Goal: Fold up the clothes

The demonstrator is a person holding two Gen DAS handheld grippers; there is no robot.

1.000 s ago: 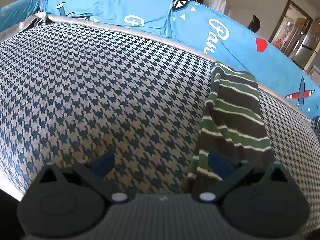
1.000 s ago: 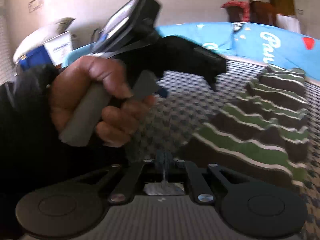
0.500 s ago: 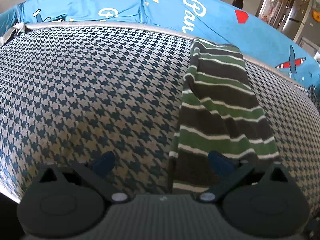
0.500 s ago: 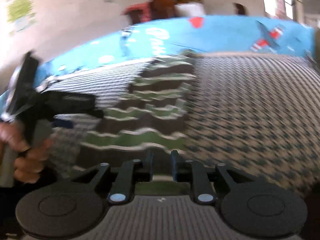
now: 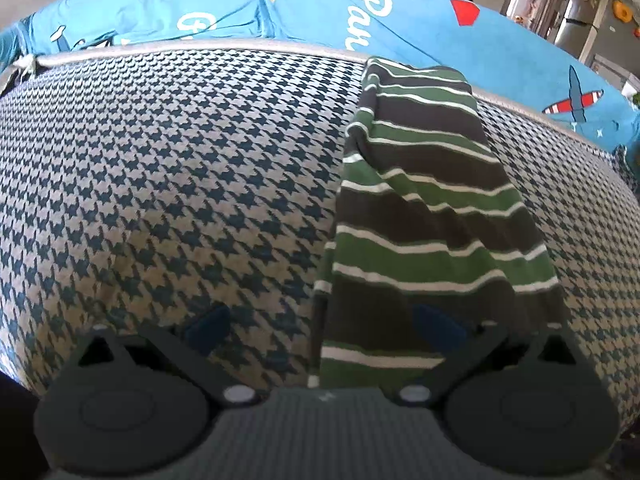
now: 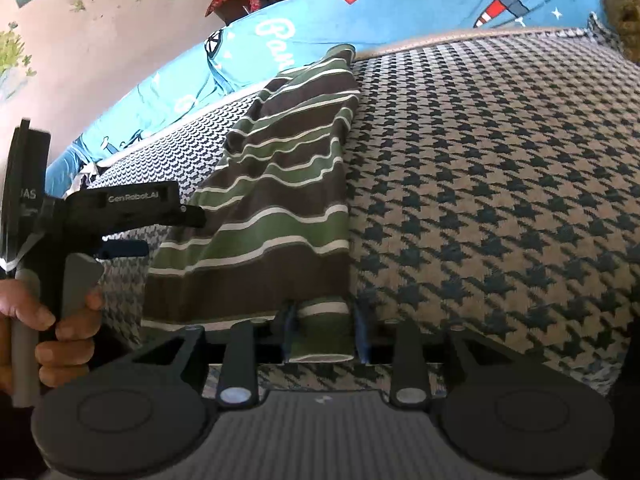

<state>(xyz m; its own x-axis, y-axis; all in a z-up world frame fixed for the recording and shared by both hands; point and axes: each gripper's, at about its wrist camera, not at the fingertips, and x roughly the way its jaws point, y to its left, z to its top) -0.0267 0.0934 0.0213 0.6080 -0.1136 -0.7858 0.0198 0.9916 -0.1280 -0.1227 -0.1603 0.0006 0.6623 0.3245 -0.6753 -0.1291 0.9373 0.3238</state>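
Striped garment [image 5: 432, 216], folded to a long narrow strip, lies on my houndstooth bed cover [image 5: 168, 168]. At left, my left gripper [image 5: 320, 324] hangs wide open over its near left edge. At right, my right gripper [image 6: 320, 334] brackets the near hem corner, jaws partly parted, not yet clamped. I judge the crosswise folds remain.

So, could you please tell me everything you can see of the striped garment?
The striped garment is soft knit cloth in green and dark brown bands with thin white lines. It lies as a long, narrow, slightly rumpled strip on the houndstooth cover, its far end near the blue sheet. The right hand-held gripper brackets its near corner; the left hand-held gripper is open above its near end.
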